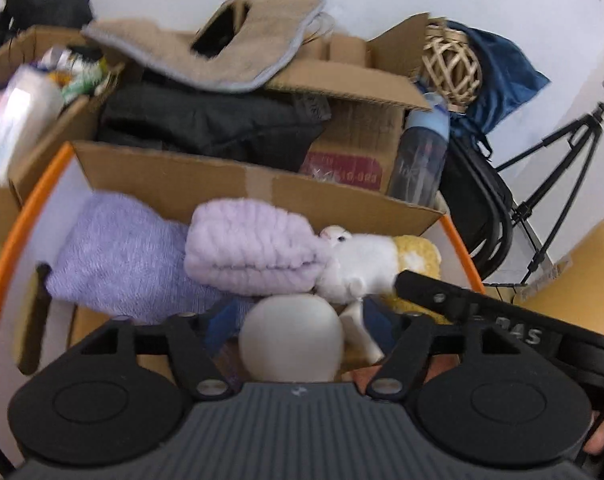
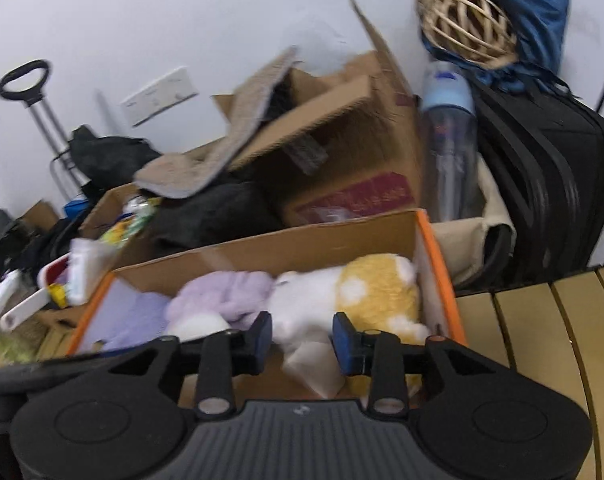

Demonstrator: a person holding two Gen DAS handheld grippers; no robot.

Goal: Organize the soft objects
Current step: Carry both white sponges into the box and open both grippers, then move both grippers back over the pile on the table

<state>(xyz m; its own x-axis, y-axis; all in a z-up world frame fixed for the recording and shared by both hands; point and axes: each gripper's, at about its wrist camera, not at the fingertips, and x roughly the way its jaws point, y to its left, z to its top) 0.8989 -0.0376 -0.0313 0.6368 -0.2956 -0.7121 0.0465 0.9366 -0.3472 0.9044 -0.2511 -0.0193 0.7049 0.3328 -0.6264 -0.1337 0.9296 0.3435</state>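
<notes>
An orange-rimmed cardboard box [image 1: 6, 248] [image 2: 442, 280] holds a purple towel [image 1: 118, 256] [image 2: 130, 312], a folded lilac fluffy cloth [image 1: 250, 248] [image 2: 230, 292], a white and yellow plush toy [image 1: 362, 264] [image 2: 362, 292] and a white ball [image 1: 292, 336] [image 2: 200, 326]. My left gripper [image 1: 298, 320] hangs over the box's near side with its jaws wide; the ball lies between its blue pads with a gap on the right. My right gripper [image 2: 302, 340] stands open just above the plush toy's white part, and its pads do not press on it.
Behind the box stand more cardboard boxes [image 1: 342, 80] with dark clothing and a beige mat [image 1: 238, 52]. A water bottle [image 2: 450, 140], a wicker ball [image 2: 466, 28] on a blue bag and a black case [image 2: 550, 184] stand at the right. A slatted wooden top [image 2: 542, 340] lies beside the box.
</notes>
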